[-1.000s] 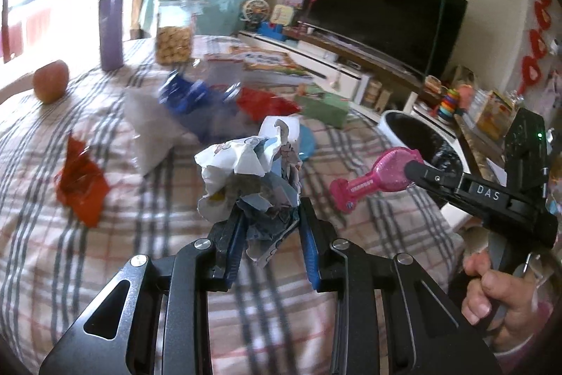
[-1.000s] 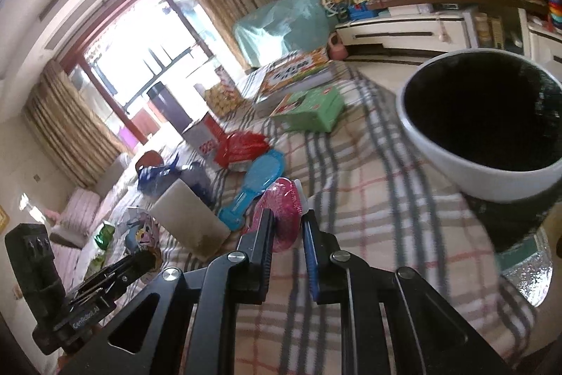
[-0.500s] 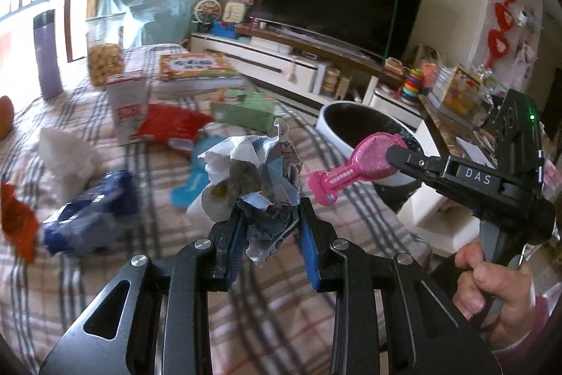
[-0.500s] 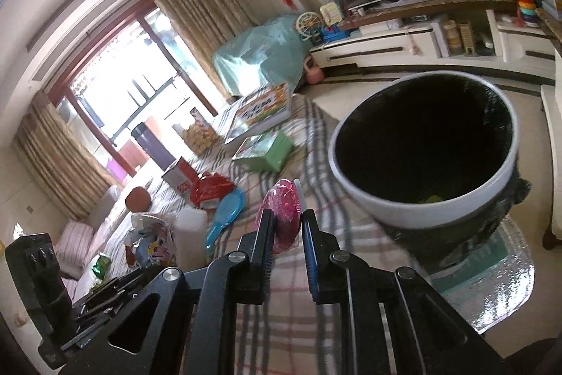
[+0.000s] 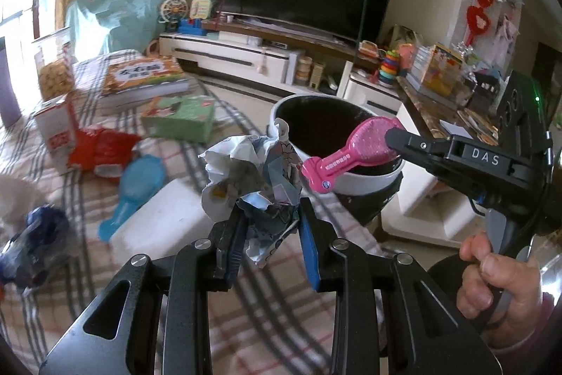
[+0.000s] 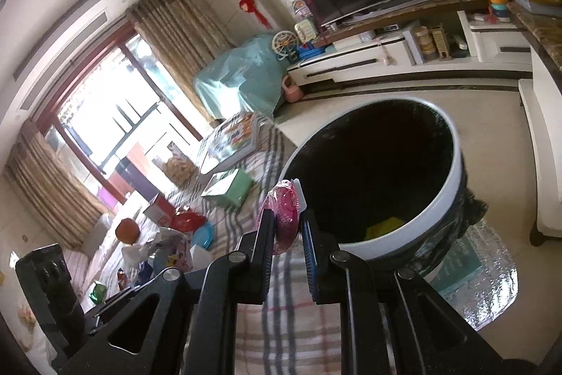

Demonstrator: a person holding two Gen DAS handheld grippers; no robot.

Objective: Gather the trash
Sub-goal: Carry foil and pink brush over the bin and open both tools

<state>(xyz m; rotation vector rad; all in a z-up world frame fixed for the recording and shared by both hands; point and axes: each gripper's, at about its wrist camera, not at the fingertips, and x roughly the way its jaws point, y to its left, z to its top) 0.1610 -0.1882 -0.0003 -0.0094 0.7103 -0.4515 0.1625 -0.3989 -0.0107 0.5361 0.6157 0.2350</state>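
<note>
My left gripper (image 5: 270, 227) is shut on a crumpled printed paper wad (image 5: 253, 178), held above the checked tablecloth. My right gripper (image 6: 286, 227) is shut on a glittery pink plastic piece (image 6: 285, 217); in the left wrist view that pink piece (image 5: 351, 153) hangs over the near rim of the white-rimmed bin with a black liner (image 5: 365, 180). The bin (image 6: 442, 199) stands just off the table's edge, with something yellow at its bottom. Left on the cloth are a red wrapper (image 5: 100, 150), a blue plastic piece (image 5: 135, 188) and a blue wrapper (image 5: 35, 241).
A white block (image 5: 165, 224), a green box (image 5: 179, 118), a picture book (image 5: 144, 76), a red-and-white carton (image 5: 52, 125) and a snack jar (image 5: 52, 69) sit on the table. A TV stand (image 5: 246, 58) runs behind, and a person's hand (image 5: 498, 283) grips the right tool.
Both grippers have swung rightward across the table toward the bin, each keeping its load. The bin now fills much more of the right wrist view, and the pink piece hangs over its rim.
</note>
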